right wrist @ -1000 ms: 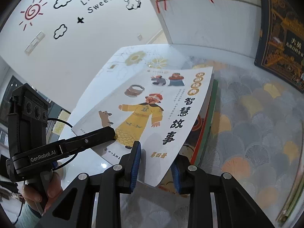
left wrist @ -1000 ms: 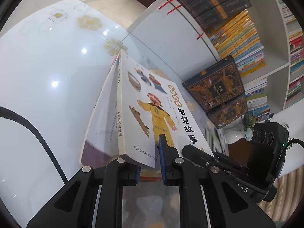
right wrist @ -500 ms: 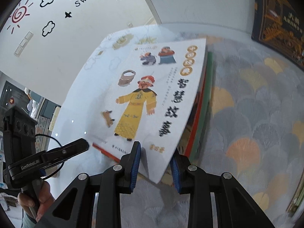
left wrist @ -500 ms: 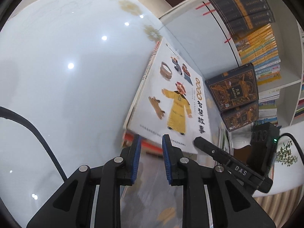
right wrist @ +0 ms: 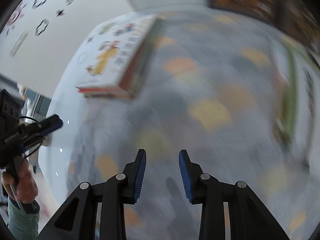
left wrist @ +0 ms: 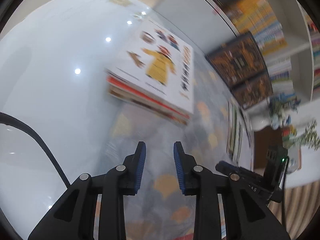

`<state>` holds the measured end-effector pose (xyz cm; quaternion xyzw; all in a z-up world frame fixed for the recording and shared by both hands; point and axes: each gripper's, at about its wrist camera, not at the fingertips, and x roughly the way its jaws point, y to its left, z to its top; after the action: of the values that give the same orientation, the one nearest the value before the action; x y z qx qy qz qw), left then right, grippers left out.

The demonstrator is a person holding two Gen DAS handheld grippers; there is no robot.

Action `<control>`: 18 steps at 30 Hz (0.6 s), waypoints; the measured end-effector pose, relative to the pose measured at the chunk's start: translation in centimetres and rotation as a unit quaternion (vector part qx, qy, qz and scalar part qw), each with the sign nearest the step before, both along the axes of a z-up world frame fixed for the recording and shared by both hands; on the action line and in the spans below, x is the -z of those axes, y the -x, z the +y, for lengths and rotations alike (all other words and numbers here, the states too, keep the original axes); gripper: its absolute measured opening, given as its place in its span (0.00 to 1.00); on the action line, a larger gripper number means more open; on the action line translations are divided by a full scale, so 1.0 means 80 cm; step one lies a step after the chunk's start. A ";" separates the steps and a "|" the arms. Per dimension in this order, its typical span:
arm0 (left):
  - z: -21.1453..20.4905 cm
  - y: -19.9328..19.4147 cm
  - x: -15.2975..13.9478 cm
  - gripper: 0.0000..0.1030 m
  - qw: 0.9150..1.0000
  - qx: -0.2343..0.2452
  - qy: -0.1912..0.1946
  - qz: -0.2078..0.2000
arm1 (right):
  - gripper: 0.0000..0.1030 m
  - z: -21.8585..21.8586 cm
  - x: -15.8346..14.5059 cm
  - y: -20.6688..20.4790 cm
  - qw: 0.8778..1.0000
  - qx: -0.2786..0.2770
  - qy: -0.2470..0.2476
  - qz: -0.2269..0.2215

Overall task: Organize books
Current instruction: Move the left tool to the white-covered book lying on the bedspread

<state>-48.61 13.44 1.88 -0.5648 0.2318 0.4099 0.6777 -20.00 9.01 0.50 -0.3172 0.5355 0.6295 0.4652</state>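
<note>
Both grippers, left (left wrist: 159, 160) and right (right wrist: 162, 166), opening, empty; book stack (left wrist: 160, 76) beyond (dark boxed volumes (left wrist: 242, 60) behind).

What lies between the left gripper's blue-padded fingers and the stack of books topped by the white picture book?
Only bare patterned tablecloth separates the opening left gripper from the stack of books, seen in the left wrist view.

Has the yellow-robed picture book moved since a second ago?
Yes. The picture book was upright in both grippers; now it lies flat on the stack by the white table, with nothing between either gripper's opening jaws.
</note>
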 end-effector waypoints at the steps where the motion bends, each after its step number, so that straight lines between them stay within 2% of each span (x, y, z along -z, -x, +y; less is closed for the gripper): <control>1: -0.007 -0.017 -0.003 0.32 1.000 0.008 -0.001 0.009 | 0.32 -0.021 0.007 -0.023 1.000 0.019 0.009 0.009; 4: -0.029 -0.066 -0.008 0.43 1.000 0.025 0.002 0.009 | 0.32 -0.072 0.020 -0.087 0.997 0.070 0.027 0.032; 8: -0.056 -0.145 -0.018 0.43 0.998 0.056 0.004 -0.009 | 0.32 -0.128 0.023 -0.186 0.989 0.131 0.027 0.057; 13: -0.074 -0.284 -0.025 0.43 0.992 0.118 0.009 -0.033 | 0.33 -0.175 0.005 -0.307 0.978 0.205 -0.005 0.048; 18: -0.070 -0.407 -0.021 0.43 0.987 0.160 -0.001 0.001 | 0.33 -0.198 0.000 -0.431 0.956 0.289 -0.028 0.035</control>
<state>-16.02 7.87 3.52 -0.5195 0.3196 0.2969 0.7347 14.47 -6.86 0.51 -0.1136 0.6023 0.4936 0.6170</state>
